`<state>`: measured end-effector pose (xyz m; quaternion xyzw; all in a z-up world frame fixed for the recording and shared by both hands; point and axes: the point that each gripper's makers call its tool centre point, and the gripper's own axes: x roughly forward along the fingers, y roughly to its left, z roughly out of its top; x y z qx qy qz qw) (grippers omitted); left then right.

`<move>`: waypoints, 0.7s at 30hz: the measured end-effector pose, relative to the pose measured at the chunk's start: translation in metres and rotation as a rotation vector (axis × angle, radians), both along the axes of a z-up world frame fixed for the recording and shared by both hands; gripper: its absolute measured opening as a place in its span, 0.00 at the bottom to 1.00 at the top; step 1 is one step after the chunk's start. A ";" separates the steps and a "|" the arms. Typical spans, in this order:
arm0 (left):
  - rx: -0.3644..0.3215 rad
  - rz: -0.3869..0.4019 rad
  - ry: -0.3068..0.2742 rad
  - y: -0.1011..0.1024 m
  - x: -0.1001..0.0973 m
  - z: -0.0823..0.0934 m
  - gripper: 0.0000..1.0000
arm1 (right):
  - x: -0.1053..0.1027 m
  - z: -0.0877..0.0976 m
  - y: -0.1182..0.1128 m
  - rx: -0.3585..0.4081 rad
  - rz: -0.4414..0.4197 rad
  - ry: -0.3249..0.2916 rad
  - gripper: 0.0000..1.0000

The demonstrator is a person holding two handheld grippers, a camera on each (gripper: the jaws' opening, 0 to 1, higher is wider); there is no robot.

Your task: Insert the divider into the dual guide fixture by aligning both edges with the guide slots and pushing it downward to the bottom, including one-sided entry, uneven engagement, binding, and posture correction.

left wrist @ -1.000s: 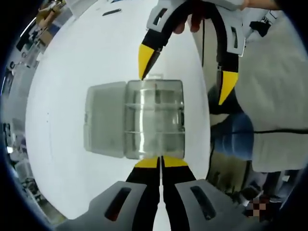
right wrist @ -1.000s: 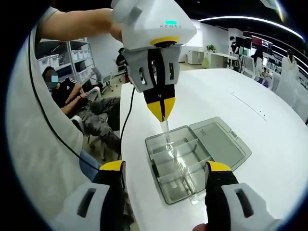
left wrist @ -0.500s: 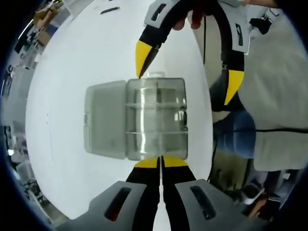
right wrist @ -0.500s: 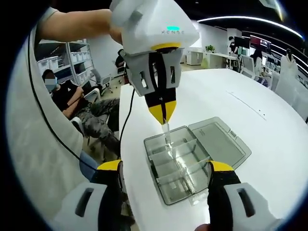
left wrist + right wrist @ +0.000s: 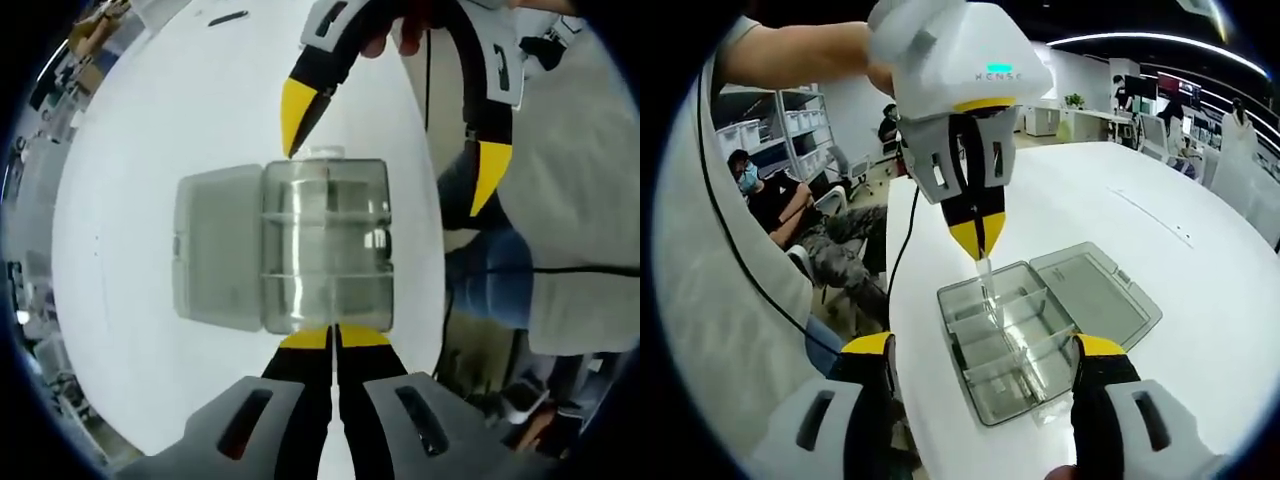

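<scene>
Over the clear fixture box (image 5: 1025,335) on the white table (image 5: 1200,300), left gripper (image 5: 978,238) pinches the thin transparent divider (image 5: 987,282) by its top edge, light, stiff, slippery-looking, while right gripper (image 5: 980,365) hangs wide open.

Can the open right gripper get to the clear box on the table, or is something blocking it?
Probably yes. The right gripper stands open just above the clear box. The left gripper holds the divider over the middle, so only the near end looks free.
</scene>
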<state>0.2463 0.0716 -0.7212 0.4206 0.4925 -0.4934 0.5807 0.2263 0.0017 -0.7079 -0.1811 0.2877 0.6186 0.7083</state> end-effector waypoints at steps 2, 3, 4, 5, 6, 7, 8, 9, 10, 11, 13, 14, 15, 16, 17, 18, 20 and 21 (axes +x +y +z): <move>0.001 0.000 0.001 0.000 0.000 -0.001 0.00 | 0.000 0.000 0.000 0.002 -0.001 0.002 0.69; 0.003 -0.002 0.001 0.000 0.000 -0.002 0.00 | -0.001 0.000 0.000 0.002 -0.001 0.003 0.69; 0.006 -0.003 0.000 0.000 0.001 -0.002 0.00 | -0.001 0.000 0.000 0.002 -0.002 0.002 0.69; 0.009 -0.005 0.000 0.000 0.001 -0.003 0.00 | -0.001 0.000 -0.001 0.002 -0.002 0.004 0.69; 0.009 -0.005 -0.001 0.000 0.001 -0.003 0.00 | -0.001 0.000 -0.001 0.002 -0.003 0.004 0.69; 0.009 -0.005 0.000 0.000 0.001 -0.003 0.00 | -0.001 0.000 -0.001 0.002 -0.002 0.005 0.69; 0.010 -0.004 0.001 0.000 0.001 -0.003 0.00 | -0.001 0.000 -0.001 0.002 -0.002 0.006 0.69; 0.011 -0.004 0.001 -0.001 0.001 -0.003 0.00 | -0.001 0.000 -0.001 0.003 -0.004 0.008 0.69; 0.012 -0.004 -0.001 -0.001 0.001 -0.003 0.00 | -0.001 0.000 -0.002 0.004 -0.004 0.007 0.69; 0.013 -0.003 0.001 -0.001 0.001 -0.004 0.00 | 0.000 0.000 -0.002 0.004 -0.004 0.008 0.69; 0.016 -0.004 0.001 0.000 0.002 -0.004 0.00 | 0.000 0.000 -0.001 0.005 -0.003 0.010 0.69; 0.019 -0.004 0.001 0.001 0.002 -0.005 0.00 | 0.000 0.000 -0.001 0.006 -0.004 0.011 0.69; 0.022 -0.003 0.000 0.001 0.002 -0.005 0.00 | 0.000 0.000 -0.001 0.006 -0.003 0.011 0.69; 0.022 -0.003 0.000 0.001 0.003 -0.006 0.00 | 0.000 0.000 -0.001 0.006 -0.003 0.011 0.69; 0.023 -0.003 0.001 0.002 0.003 -0.006 0.00 | 0.000 0.000 -0.001 0.006 -0.003 0.010 0.69; 0.025 0.000 0.002 0.002 0.002 -0.007 0.00 | 0.000 0.000 -0.001 0.006 -0.002 0.011 0.69; 0.025 0.002 0.003 0.001 0.002 -0.007 0.00 | 0.001 0.000 -0.001 0.007 -0.001 0.012 0.69; 0.025 0.003 0.004 0.001 0.002 -0.007 0.00 | 0.001 0.000 -0.001 0.007 -0.001 0.014 0.69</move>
